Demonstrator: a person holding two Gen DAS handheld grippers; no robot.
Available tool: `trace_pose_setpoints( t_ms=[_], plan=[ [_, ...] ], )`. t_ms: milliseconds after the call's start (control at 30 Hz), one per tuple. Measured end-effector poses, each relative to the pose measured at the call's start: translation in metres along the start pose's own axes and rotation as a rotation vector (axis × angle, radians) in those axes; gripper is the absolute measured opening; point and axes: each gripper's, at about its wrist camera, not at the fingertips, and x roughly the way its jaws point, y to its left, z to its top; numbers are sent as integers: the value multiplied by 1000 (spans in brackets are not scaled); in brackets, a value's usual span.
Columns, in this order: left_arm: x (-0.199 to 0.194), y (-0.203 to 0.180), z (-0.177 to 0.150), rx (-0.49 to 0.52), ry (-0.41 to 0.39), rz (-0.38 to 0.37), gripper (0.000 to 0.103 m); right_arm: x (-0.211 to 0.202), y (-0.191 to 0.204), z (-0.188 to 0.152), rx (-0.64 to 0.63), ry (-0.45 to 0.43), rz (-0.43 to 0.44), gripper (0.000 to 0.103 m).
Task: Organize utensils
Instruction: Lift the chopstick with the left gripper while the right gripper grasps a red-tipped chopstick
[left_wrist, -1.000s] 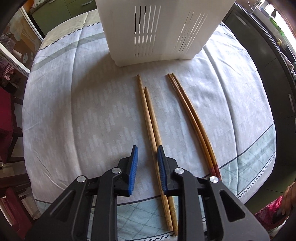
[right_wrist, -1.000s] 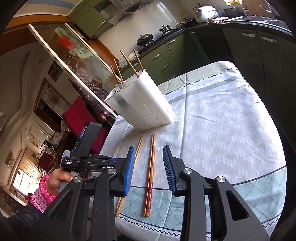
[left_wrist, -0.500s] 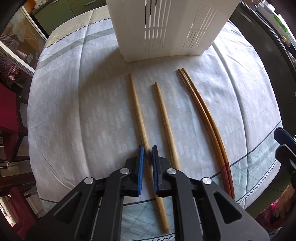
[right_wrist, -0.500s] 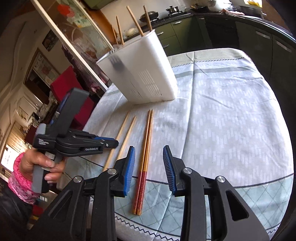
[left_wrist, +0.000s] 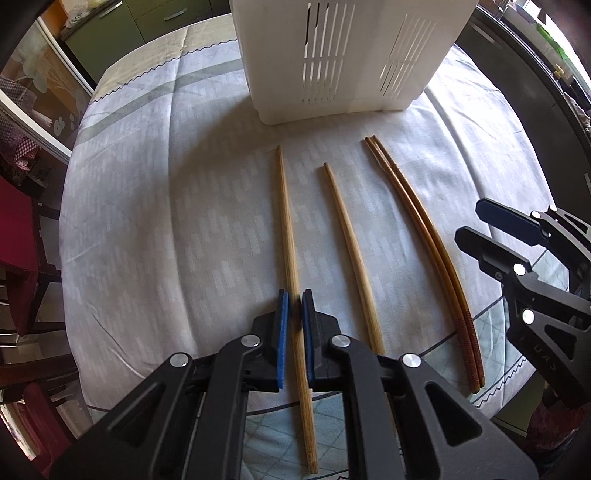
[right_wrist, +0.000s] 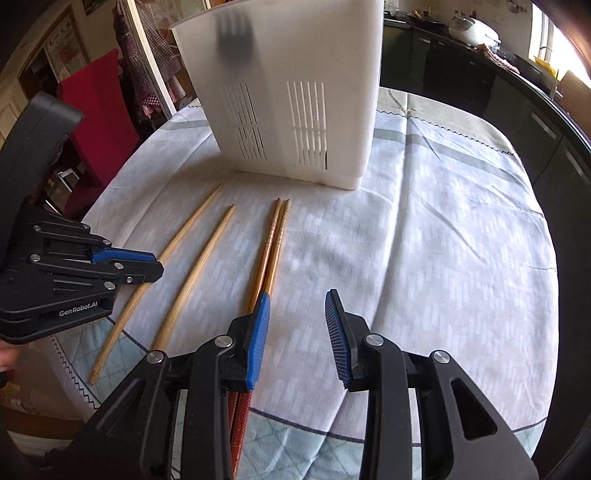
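Since a second ago the two pale wooden chopsticks have been split apart, and the left gripper (left_wrist: 292, 303) has narrowed onto the left one; the right gripper (right_wrist: 297, 306) has come forward over the table.

Left pale wooden chopstick (left_wrist: 286, 221) lies on the pale patterned tablecloth (left_wrist: 147, 221), pads pinching it near its thick end. Second pale wooden chopstick (left_wrist: 349, 251) lies just beside it, apart. Pair of dark reddish-brown chopsticks with red patterned ends (left_wrist: 424, 229) lies touching each other, further right. All tips point at the white slotted plastic utensil holder (left_wrist: 340, 55), standing upright near them.

Right gripper jaws stand wide apart, holding nothing; its left pad (right_wrist: 258, 332) sits over the dark pair.
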Motion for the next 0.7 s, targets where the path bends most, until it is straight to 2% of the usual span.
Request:
trace_pose_setpoints(
  t_ms=[300, 467, 567, 700],
  plan=[
    [-6, -1, -3, 2, -9, -19, 8, 15, 11, 10, -27, 22, -79, 33],
    [-6, 2, -1, -1, -8, -21, 8, 26, 18, 13, -53, 47, -72, 33],
    [-5, 7, 1, -28, 6, -47, 8, 22, 16, 20, -36, 27, -69, 32],
    [-4, 18, 5, -44, 17, -82, 8, 9, 17, 23, -27, 5, -15, 32]
  ],
)
